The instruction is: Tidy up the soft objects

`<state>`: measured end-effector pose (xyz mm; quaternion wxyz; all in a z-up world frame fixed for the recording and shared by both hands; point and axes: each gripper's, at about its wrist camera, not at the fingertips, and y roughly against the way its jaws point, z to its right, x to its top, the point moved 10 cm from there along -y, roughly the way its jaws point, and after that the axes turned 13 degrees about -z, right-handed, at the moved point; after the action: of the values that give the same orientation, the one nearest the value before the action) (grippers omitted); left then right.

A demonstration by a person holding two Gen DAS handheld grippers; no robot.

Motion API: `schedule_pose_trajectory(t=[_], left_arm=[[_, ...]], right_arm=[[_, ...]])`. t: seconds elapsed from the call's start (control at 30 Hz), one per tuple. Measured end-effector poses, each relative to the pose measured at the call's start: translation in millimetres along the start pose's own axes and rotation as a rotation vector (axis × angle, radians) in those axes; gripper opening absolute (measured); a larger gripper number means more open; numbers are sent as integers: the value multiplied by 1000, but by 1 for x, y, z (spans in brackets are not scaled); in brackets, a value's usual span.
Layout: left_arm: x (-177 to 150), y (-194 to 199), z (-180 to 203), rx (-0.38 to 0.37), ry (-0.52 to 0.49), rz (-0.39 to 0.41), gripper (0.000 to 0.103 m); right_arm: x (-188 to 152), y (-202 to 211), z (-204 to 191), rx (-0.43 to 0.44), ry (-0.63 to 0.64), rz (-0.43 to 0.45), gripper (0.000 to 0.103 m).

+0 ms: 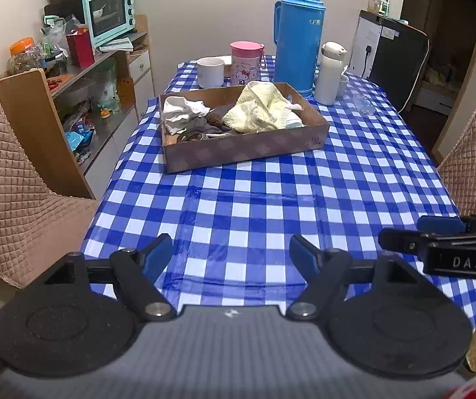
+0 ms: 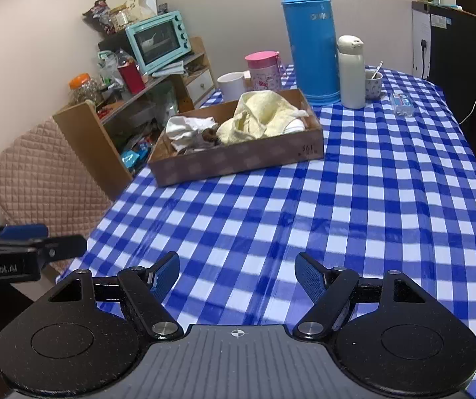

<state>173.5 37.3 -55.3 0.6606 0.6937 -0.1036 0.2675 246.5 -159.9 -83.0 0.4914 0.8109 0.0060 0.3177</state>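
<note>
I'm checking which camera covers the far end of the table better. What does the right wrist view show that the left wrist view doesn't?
Only the right wrist view shows the spoon standing in the small cup beside the white flask. Only the left wrist view shows the coiled dark items at the box's near left corner. Both show the cardboard box holding the yellow cloth and white cloth, the blue thermos, and both open, empty claws.
</note>
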Motion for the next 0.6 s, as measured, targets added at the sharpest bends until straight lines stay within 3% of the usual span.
schedule_pose_trajectory(t=[0.6], left_arm=[[-45, 14, -14, -79, -100, -71, 75]], right_arm=[[-52, 27, -41, -59, -115, -35, 76]])
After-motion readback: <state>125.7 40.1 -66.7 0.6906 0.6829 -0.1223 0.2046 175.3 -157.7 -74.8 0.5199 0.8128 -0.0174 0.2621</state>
